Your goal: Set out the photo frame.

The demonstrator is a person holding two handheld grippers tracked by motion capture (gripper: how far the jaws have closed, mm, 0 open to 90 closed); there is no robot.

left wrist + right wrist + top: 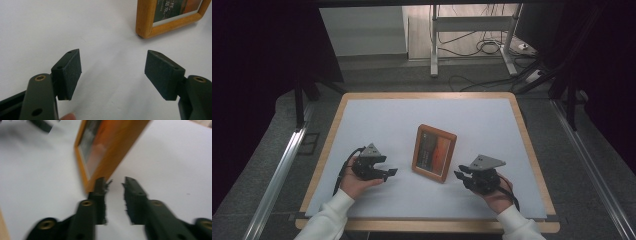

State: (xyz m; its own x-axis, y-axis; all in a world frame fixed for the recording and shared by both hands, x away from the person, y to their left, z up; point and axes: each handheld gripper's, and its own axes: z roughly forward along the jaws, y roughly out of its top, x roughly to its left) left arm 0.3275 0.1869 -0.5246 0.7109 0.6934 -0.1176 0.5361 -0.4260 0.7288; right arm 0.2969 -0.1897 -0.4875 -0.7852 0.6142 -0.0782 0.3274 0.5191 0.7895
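Note:
A wooden picture frame (434, 152) stands on the white mat (382, 120) near the table's middle, leaning slightly back. My left gripper (389, 173) rests to the frame's left, pointing at it, jaws wide apart with nothing between them. In the left gripper view the gripper (113, 72) is open over bare mat, and the frame's lower corner (147, 28) lies ahead to the right. My right gripper (460, 173) sits just right of the frame. In the blurred right gripper view its jaws (116, 183) stand a narrow gap apart, empty, the left pad close to the frame's edge (112, 155).
The mat covers a wood-edged table (331, 135). Metal rails (277, 175) run along both sides of it. Beyond the far edge are grey floor, a desk's legs (434, 45) and loose cables (482, 47). Dark curtains hang on both sides.

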